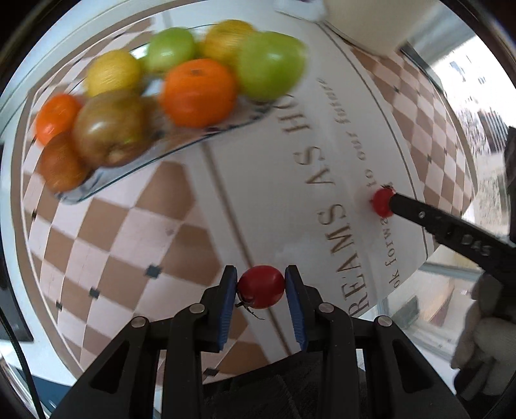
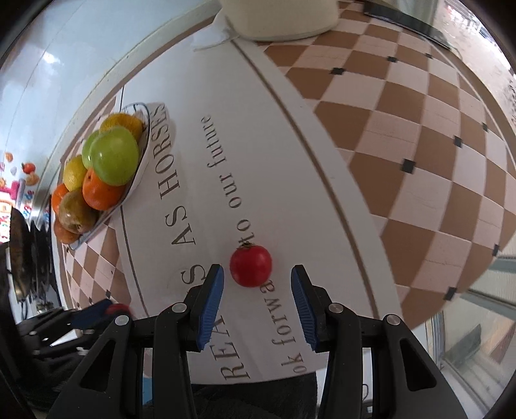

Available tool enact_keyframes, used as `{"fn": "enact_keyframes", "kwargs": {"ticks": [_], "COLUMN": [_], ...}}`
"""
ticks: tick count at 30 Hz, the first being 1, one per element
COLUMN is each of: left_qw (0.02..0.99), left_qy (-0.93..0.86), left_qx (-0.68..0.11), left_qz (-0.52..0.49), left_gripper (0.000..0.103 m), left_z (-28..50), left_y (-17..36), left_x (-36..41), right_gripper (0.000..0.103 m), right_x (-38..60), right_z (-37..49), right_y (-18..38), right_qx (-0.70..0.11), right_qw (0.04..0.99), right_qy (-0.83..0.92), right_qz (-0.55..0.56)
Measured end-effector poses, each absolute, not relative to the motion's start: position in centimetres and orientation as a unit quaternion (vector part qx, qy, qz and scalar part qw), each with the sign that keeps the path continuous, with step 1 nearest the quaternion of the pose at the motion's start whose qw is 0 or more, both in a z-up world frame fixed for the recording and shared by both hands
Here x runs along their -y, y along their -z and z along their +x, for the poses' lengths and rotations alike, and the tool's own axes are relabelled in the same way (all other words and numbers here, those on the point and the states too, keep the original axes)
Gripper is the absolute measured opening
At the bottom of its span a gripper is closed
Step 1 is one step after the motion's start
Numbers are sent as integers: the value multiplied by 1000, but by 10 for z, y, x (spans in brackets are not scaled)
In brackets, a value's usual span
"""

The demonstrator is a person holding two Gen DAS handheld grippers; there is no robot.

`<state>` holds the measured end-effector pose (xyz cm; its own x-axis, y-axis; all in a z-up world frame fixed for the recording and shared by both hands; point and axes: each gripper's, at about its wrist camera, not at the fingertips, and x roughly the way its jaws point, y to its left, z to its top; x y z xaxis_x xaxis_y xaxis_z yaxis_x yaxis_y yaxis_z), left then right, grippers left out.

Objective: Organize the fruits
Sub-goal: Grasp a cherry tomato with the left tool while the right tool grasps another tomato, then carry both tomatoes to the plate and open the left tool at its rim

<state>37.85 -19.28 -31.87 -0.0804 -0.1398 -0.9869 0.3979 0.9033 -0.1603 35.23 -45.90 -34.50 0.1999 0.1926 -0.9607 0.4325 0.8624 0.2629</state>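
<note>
My left gripper (image 1: 261, 283) is shut on a small red tomato (image 1: 261, 286), held above the tablecloth. A glass plate (image 1: 180, 146) piled with several fruits, among them a green apple (image 1: 271, 64) and an orange (image 1: 198, 92), lies ahead and to the left. My right gripper (image 2: 257, 278) is open, its blue pads either side of a second red tomato (image 2: 251, 266) that lies on the tablecloth, not touching it. The plate of fruits (image 2: 142, 174) shows at the left in the right wrist view. The right gripper's fingers (image 1: 419, 212) and that second tomato (image 1: 382, 201) show in the left wrist view.
The table carries a white cloth with printed lettering (image 2: 180, 180) and a brown checked border (image 2: 419, 145). A cream-coloured container (image 2: 280, 17) stands at the far end. The table edge (image 2: 445, 309) is at the right, with floor beyond.
</note>
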Motion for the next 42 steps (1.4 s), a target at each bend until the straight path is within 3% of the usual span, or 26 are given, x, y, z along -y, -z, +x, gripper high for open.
{"fn": "enact_keyframes", "kwargs": {"ticks": [4,12,21,30,42], "left_qw": [680,694,637,585,593], "left_qy": [175,120,91,41,8], "left_qx": [-711,-707,-703,-669,-647], "left_qz": [44,-63,-304,-456,-478], "left_gripper": [28,28,28,28,28], "left_z": [387,409,435,447,450], "left_y": [309,295,313,342,346], "left_x": [158,95,45,23,8], "right_gripper": [32,32,32,32,32], "right_x": [446,414,366,337,314], "right_z": [361,375,414,459,479], "right_y": [355,350,331,346,355], "right_qx": [-636,-635,-604,-591,-603], "right_qw": [734,749,736,721,734], "right_qy": [71,48,-73,-110,-104], "right_qz": [225,183,298,345,295]}}
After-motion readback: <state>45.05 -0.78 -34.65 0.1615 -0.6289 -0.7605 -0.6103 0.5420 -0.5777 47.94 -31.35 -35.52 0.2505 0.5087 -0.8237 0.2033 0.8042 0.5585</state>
